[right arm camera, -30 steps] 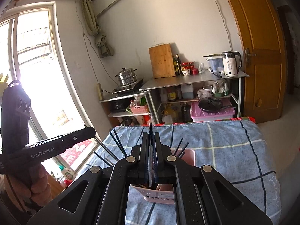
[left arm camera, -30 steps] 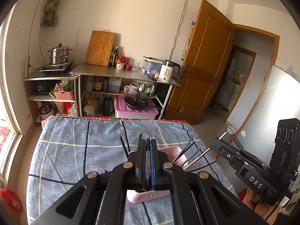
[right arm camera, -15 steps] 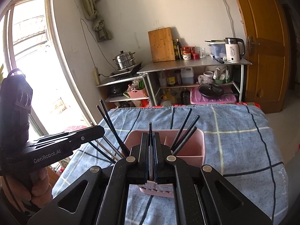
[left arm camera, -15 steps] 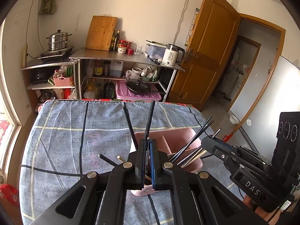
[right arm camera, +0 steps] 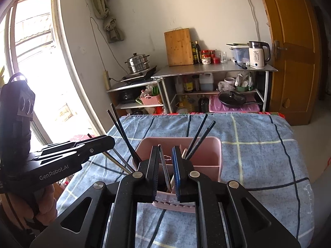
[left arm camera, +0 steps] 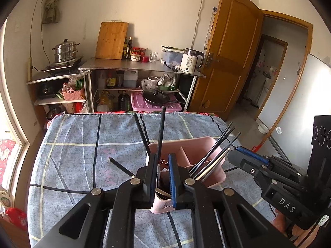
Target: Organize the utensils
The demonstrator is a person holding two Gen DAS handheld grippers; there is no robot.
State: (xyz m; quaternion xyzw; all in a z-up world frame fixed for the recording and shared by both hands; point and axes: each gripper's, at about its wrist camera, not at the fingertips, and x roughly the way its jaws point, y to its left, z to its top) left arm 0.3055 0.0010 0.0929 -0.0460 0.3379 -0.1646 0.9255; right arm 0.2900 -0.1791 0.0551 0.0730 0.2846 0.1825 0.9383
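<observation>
Each black hand-held gripper has silver screws, blue finger pads and white lettering.

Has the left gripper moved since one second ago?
Yes. The left gripper has come down toward the pink caddy, which now shows much more against the cloth, and its jaws have just been opening around a black chopstick.

The left gripper tilts downward with its fingers parted by a narrow gap, having just been opening; a thin dark stick stands in the gap against the left finger, though whether it is pressed cannot be told. The right gripper tilts down likewise, its fingers also just opening, a slim rod leaning loose between them. A hand holds the left gripper's handle at the near left of the right view.
</observation>
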